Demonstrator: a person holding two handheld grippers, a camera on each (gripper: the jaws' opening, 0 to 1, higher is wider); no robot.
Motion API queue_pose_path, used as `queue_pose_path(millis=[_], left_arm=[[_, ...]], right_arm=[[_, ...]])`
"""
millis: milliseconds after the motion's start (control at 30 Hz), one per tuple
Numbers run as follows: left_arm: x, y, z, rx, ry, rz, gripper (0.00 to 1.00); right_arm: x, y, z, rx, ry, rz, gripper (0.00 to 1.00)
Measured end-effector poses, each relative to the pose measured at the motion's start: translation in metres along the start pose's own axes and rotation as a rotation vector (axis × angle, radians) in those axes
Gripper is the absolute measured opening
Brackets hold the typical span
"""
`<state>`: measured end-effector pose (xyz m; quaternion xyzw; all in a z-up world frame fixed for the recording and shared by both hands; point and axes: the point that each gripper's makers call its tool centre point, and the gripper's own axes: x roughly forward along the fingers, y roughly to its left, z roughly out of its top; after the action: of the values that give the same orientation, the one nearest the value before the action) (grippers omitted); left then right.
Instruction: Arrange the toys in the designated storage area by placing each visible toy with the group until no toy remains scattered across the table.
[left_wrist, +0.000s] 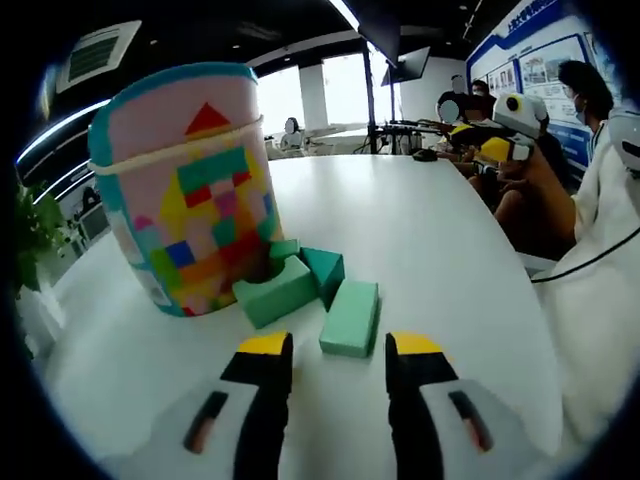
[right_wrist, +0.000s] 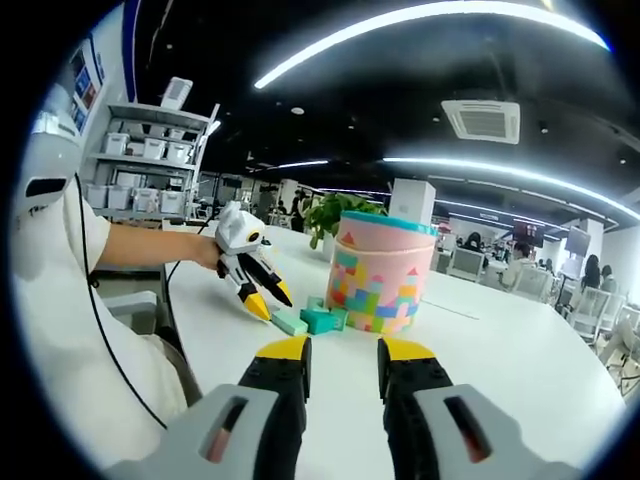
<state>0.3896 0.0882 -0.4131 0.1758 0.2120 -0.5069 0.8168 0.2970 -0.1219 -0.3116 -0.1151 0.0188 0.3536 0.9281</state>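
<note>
**Green blocks gathered at the foot of the storage tub**

A small group of green foam blocks (left_wrist: 300, 285) is seen on the white table (left_wrist: 430, 240), pressed against the base of a pink tub (left_wrist: 185, 185) with a teal rim and a pattern of coloured shapes on its side. In the left gripper view, a larger block with a notch cut from it is shown touching the tub's wall, a darker teal wedge (left_wrist: 325, 268) lies just behind it, and a flat rectangular block (left_wrist: 351, 317) rests a little apart from the group, nearest the camera. The left gripper (left_wrist: 338, 352) is held low over the table just short of that flat block, its yellow-tipped jaws spread apart with nothing between them.

In the right gripper view, the tub (right_wrist: 378, 275) and the blocks (right_wrist: 312, 319) are seen from farther off, towards the middle of the table (right_wrist: 500, 360), and the left gripper (right_wrist: 262, 300) is pictured slanting down at the blocks from the left, held in a person's hand (right_wrist: 205, 252). The right gripper (right_wrist: 343, 352) is kept well back from the group, its jaws parted and empty.

Beyond the table's far edge, seated people (left_wrist: 560, 110), a potted plant (right_wrist: 340, 212) and shelves of white boxes (right_wrist: 140, 165) are visible under long ceiling lights.
</note>
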Motion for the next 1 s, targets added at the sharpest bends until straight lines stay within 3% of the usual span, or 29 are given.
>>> queue_pose_path(millis=[367,600,867,1000], left_arm=[[0.004,-0.007,0.001,-0.019,-0.010,-0.021,0.36],[0.006,-0.020,0.003,-0.036,-0.024,-0.055,0.23],[0.005,-0.019,0.002,-0.044,-0.034,-0.050,0.22],[0.005,-0.017,0.001,-0.057,-0.038,-0.051,0.27]], right_arm=[[0.004,0.003,0.000,0.001,0.001,0.007,0.27],[0.003,0.004,0.000,-0.001,0.001,0.009,0.26],[0.003,0.003,-0.001,0.001,0.002,0.008,0.26],[0.003,0.004,-0.001,0.001,0.001,0.009,0.26]])
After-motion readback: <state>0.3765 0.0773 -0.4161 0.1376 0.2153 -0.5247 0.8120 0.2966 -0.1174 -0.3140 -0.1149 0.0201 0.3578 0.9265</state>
